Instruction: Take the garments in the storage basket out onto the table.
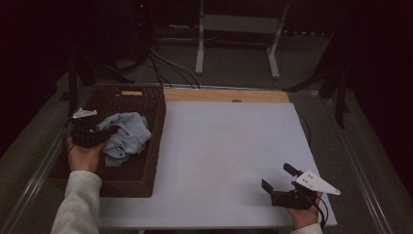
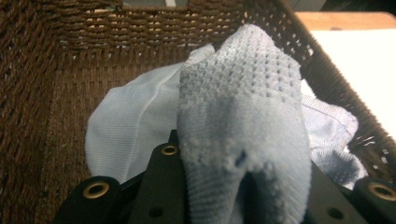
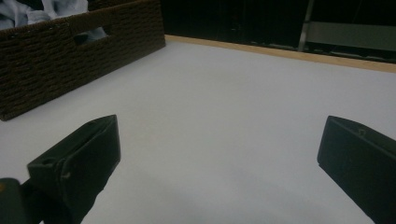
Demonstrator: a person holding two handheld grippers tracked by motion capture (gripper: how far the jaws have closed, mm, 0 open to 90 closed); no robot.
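Hand-held gripper (image 3: 219,158) jaws wide apart, white table (image 3: 224,102), wicker basket (image 3: 70,60)

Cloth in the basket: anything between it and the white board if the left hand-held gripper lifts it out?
Only the basket wall. The left hand-held gripper already grips the cloth, and the board beyond looks bare.

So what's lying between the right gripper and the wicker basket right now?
Nothing: in the high view the stretch from the right gripper to the basket is bare white tabletop. The right gripper view shows the same, jaws wide apart.
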